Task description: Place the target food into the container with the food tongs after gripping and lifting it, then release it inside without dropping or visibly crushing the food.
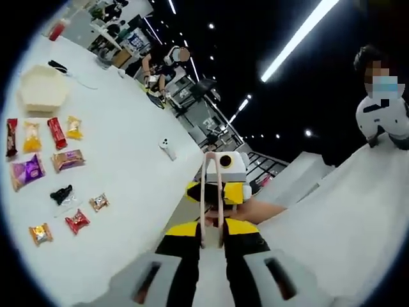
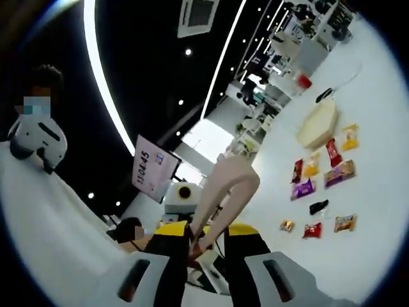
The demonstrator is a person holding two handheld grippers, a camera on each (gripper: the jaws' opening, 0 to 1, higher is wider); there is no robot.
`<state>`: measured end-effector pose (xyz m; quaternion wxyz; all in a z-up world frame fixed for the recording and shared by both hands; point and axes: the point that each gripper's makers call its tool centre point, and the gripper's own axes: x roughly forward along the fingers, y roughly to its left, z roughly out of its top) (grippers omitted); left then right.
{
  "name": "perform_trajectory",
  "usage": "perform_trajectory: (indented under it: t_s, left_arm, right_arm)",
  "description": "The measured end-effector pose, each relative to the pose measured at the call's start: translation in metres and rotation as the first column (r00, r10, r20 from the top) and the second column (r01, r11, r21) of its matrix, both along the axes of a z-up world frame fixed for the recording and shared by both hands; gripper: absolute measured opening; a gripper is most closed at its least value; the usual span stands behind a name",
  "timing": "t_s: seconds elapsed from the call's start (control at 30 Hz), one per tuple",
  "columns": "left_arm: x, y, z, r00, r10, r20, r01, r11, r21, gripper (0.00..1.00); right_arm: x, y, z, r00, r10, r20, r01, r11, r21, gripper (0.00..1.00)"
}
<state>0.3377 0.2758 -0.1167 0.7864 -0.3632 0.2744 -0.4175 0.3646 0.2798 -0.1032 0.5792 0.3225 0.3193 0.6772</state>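
While both tools grip food tongs, the left tool [image 1: 212, 246] pinches tongs [image 1: 212, 192]; the right tool [image 2: 203, 256] pinches tongs [image 2: 220, 198]; wrapped snacks [image 1: 45, 166] and container [image 1: 42, 89] sit on the white desk [image 1: 121, 147].

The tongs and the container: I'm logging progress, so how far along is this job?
Done: each gripper is shut on food tongs, the right's pair at. In hand: both are raised off the white table. Left: the container looks empty, and the snack packets lie untouched beside it.
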Motion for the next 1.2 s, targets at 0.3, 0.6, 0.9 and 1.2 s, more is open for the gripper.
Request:
perform_trajectory:
  t_s: [0.3, 0.6, 0.9, 1.2]
  left_arm:
    - [-0.002, -0.003, -0.004, 0.999, -0.026, -0.021, 0.026, 0.999, -0.018, 0.18]
    - [0.005, -0.001, -0.014, 0.998, 0.030, 0.062, -0.034, 0.997, 0.065, 0.27]
    - [0.012, 0.010, -0.025, 0.989, 0.091, 0.113, -0.108, 0.982, 0.153, 0.34]
    - [0.019, 0.020, -0.016, 0.976, 0.157, 0.154, -0.177, 0.976, 0.127, 0.31]
  right_arm:
    - [-0.006, -0.001, 0.001, 0.997, 0.053, -0.050, -0.054, 0.998, -0.016, 0.19]
    - [-0.004, 0.000, -0.004, 0.994, 0.040, 0.098, -0.036, 0.998, -0.042, 0.20]
    - [0.003, 0.000, -0.010, 0.985, -0.019, 0.170, 0.027, 0.998, -0.048, 0.21]
    - [0.014, -0.001, 0.003, 0.959, -0.107, 0.263, 0.105, 0.994, 0.022, 0.23]
